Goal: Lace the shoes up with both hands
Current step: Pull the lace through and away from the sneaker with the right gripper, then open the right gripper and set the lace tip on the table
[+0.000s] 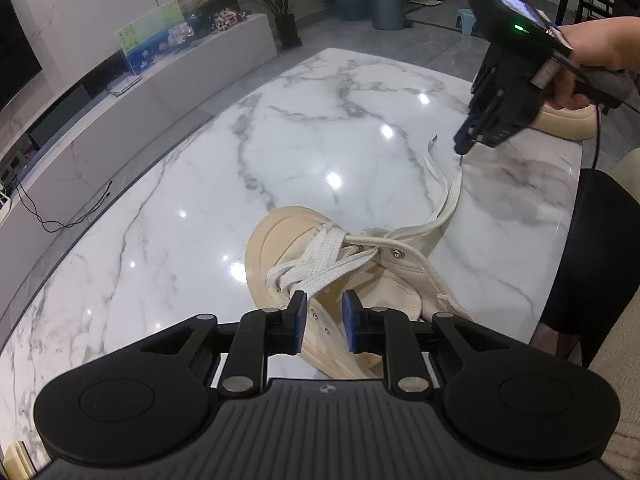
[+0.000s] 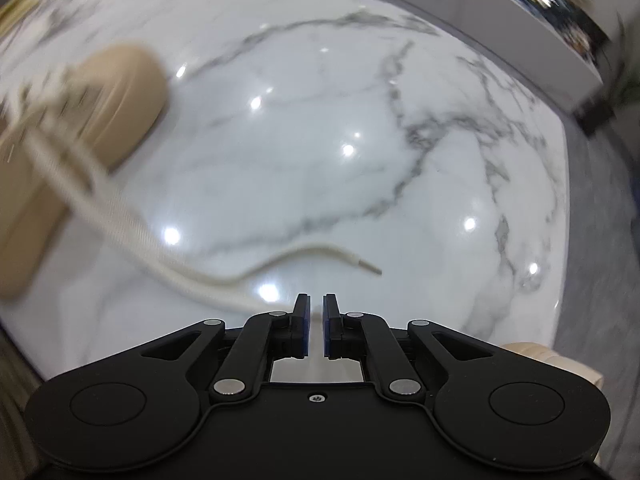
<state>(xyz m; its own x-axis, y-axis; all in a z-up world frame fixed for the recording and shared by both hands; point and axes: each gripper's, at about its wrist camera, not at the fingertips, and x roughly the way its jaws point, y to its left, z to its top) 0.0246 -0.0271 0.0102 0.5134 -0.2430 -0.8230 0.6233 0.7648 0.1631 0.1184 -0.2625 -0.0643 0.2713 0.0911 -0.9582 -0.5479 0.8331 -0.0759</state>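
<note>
Currently the left gripper (image 1: 324,322) is pitched down over the shoe (image 1: 348,280) on the marble bench (image 1: 200,208), jaws parted, nothing pinched. The right gripper (image 2: 316,326) is aimed steeply down, jaws slightly apart, empty; lace (image 2: 248,276) lies just beyond them.

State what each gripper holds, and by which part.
Left gripper: nothing, jaws open over the shoe. Right gripper: jaws nearly shut at the tip of one lace; a real pinch cannot be told.
</note>
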